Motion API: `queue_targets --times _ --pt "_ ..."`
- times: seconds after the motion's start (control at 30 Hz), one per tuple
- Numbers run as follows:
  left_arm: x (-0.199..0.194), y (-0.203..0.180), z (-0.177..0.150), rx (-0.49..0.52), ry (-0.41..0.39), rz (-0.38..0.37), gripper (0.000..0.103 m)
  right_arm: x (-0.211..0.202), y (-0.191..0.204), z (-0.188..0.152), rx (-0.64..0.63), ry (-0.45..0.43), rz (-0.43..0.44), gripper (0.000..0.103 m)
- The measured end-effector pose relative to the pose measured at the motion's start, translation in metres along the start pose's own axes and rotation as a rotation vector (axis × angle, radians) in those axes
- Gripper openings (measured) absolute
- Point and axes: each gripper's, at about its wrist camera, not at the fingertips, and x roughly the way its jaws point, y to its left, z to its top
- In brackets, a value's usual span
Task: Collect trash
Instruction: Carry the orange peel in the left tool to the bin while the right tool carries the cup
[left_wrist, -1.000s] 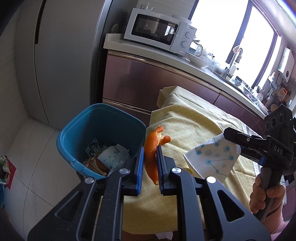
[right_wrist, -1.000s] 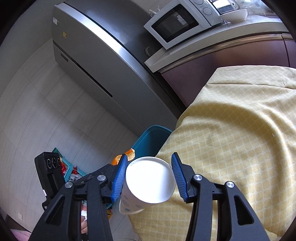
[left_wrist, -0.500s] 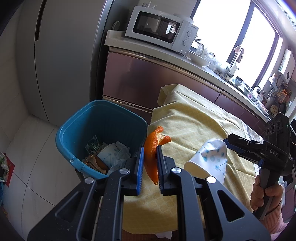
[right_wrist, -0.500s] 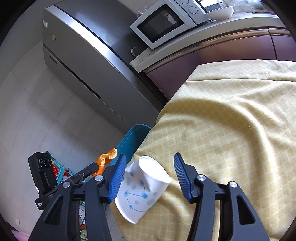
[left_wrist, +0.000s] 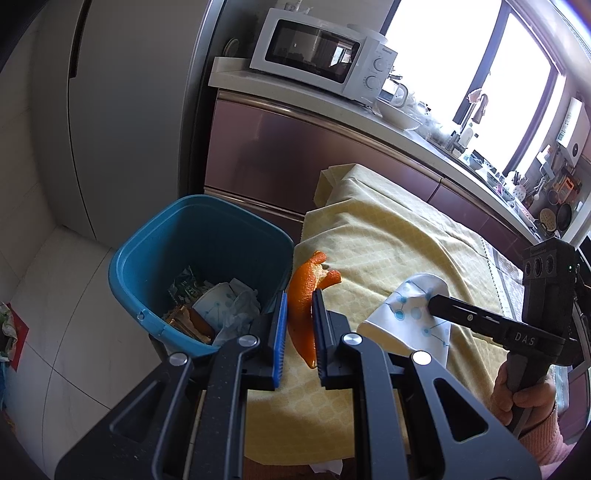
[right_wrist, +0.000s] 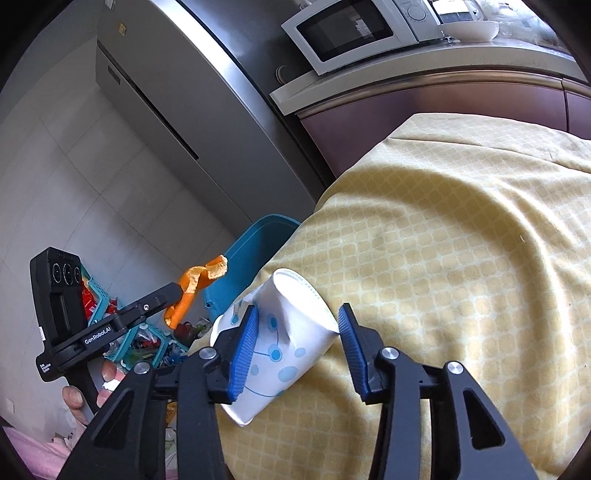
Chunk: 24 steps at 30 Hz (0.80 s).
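**Trash collection: stock at mid-task, two items in hand, none yet dropped**

- **Blue plastic waste bin (left_wrist: 199, 258):** stands on the floor against the end of the bench. Already holds crumpled white paper, a patterned paper cup, a printed wrapper and brownish scraps. Judged: part of the collecting is done.
- **Curled strip of orange peel (left_wrist: 304, 295):** clamped between the blue-padded fingers of the left gripper (left_wrist: 298, 334), jaws nearly together. It is held in the air just beside the bin's rim, over the edge of the bench, not yet above the opening.
- **White paper cup with blue dot-and-line print (right_wrist: 280, 343):** dented, lying tilted on its side at the bench's edge, mouth toward the bench. It sits between the fingers of the right gripper (right_wrist: 295, 350), whose jaws are closing; the left pad (right_wrist: 243, 354) touches the cup wall, while a gap shows at the other pad. Not yet a firm hold.
- **Bench under a yellow quilted cloth (right_wrist: 443, 240):** the visible part carries no other litter.

**Outstanding, as judged:** secure the cup, carry both items over the bin, let go. Whether more trash lies outside these views cannot be told.
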Motion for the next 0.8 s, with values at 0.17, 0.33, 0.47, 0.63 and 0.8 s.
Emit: queue_targets --times 0.17,0.33,0.47,0.63,0.8 --pt "0.0 0.001 0.0 0.004 -0.002 0.0 0.014 -0.004 0.002 0.003 -0.003 -0.011 0.027 0.014" --pt "0.0 0.003 -0.001 0.001 -0.004 0.001 0.014 -0.003 0.006 0.004 -0.008 -0.013 0.023 0.014" --pt "-0.001 0.005 0.0 -0.001 -0.006 0.001 0.014 -0.003 0.008 0.006 -0.007 -0.025 0.033 0.013" --pt "-0.004 0.006 0.0 -0.001 -0.013 0.006 0.014 -0.006 0.009 0.011 0.002 -0.042 0.043 0.013" --pt "-0.006 0.007 0.002 -0.003 -0.021 0.013 0.014 -0.005 0.013 0.015 -0.003 -0.049 0.05 0.013"
